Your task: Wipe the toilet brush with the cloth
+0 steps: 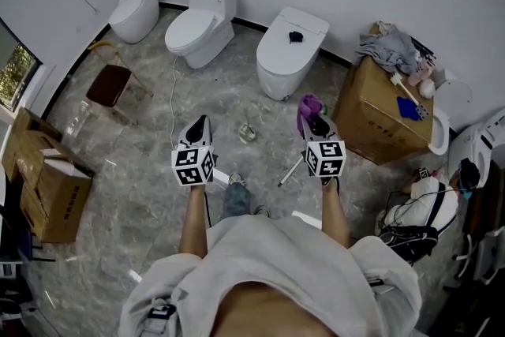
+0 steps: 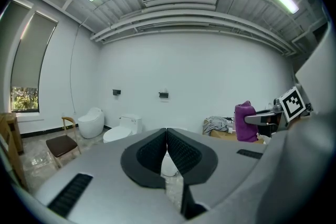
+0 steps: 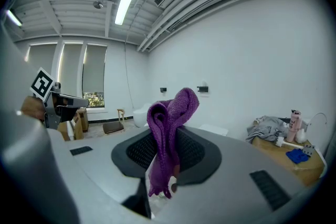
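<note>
Left gripper point(image 1: 200, 122) point(image 2: 167, 134): smooth grey moulded shell, black cross-ribbed pads pressed flat together, nothing between them. Right gripper point(image 1: 316, 121) point(image 3: 167, 136): same build, jaws clamped on the cloth point(image 1: 308, 104) point(image 3: 169, 113), a purple knitted fabric bunched into soft folds, looped above the pads and trailing below them. Marker cube point(image 1: 325, 157) with black-and-white squares behind the right jaws, a matching one behind the left. Below both, grey veined marble floor point(image 1: 142, 185). Thin straight white rod point(image 1: 289, 172) flat on the floor just below the right gripper; whether part of the toilet brush, unclear. Rounded glossy white toilets point(image 1: 201, 26) along the wall. Brown cardboard box point(image 1: 371, 114) at right, topped with crumpled grey fabric point(image 1: 388, 47).
</note>
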Demonstrator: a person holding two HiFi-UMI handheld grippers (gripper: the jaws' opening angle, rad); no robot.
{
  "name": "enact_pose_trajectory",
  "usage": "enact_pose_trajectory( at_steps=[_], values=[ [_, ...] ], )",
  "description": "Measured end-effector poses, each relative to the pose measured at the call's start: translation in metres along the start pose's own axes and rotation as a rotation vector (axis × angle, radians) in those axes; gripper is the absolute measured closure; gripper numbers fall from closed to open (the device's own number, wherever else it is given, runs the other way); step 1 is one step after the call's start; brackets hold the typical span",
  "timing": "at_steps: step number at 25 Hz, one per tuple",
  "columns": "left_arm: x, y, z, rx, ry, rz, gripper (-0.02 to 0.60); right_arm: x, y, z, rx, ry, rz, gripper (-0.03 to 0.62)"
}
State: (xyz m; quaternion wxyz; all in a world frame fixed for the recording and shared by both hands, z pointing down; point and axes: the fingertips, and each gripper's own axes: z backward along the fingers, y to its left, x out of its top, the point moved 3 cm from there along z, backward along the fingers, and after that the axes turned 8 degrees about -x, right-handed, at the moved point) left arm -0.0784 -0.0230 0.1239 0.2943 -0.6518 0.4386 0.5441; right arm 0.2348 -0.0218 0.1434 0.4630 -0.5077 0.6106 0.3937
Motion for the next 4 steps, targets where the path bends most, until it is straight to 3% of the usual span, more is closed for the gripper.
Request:
enact_pose_trajectory(
  at_steps=[4],
  values=[
    [-0.0009,-0.0004,-0.0024,0.003,0.004,-0.003,0.561,-0.0006,-0.0029,-0.0001,-0.003,-0.001,-0.002,0.487]
  ],
)
